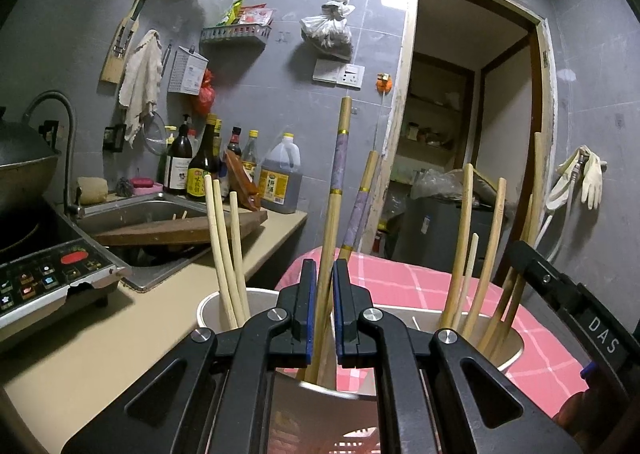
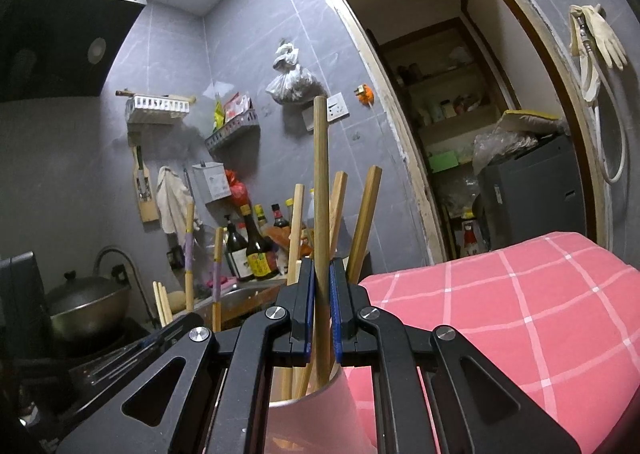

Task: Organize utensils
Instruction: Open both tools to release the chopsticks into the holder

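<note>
The left gripper [image 1: 324, 294] clamps a banded chopstick [image 1: 334, 190] standing in the middle cup [image 1: 328, 390], and the right gripper [image 2: 322, 292] clamps a plain chopstick [image 2: 321, 190] in its cup [image 2: 316, 410].

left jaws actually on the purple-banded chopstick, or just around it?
Cannot tell. In the left wrist view the purple-banded chopstick stands between the left gripper jaws, close to the left pad with a sliver of gap by the right pad; contact isn't plain.

Matt wooden chopsticks [image 1: 326, 238], shiny metal cup [image 2: 316, 410] (cloth [image 2: 500, 314] checked, soft-looking).
</note>
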{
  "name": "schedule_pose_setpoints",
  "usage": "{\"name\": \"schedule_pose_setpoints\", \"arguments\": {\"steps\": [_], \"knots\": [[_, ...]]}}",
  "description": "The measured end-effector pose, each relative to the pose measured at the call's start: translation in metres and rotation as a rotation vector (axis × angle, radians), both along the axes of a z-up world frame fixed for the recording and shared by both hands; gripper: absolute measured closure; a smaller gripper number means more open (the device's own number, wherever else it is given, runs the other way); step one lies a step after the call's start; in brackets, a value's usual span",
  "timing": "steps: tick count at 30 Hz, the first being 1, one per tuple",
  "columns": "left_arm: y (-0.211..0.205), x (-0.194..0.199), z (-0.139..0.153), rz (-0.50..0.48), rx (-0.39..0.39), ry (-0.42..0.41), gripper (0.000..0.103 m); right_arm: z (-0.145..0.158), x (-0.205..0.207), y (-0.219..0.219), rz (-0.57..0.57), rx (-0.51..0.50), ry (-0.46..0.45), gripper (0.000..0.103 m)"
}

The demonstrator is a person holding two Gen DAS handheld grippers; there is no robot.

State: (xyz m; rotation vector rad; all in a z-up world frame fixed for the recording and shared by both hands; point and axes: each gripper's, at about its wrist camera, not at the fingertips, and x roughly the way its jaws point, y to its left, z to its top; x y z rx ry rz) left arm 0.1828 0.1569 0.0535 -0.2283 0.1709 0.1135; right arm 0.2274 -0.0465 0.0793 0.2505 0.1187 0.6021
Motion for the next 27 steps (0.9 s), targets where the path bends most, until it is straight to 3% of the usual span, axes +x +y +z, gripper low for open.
{"name": "schedule_pose_setpoints", "arguments": {"steps": [24,27], "knots": [[-0.003,-0.0052,-0.002,-0.001,-0.011,-0.003,0.097,-0.0036,0.0003,-0.0087,-0.026,-0.015,0.026,0.093],[-0.0042,-0.0057,-0.0025,-0.002,-0.014,-0.003,0.096,-0.0038,0.0005,-0.01,-0.029,-0.011,0.026,0.079]]}}
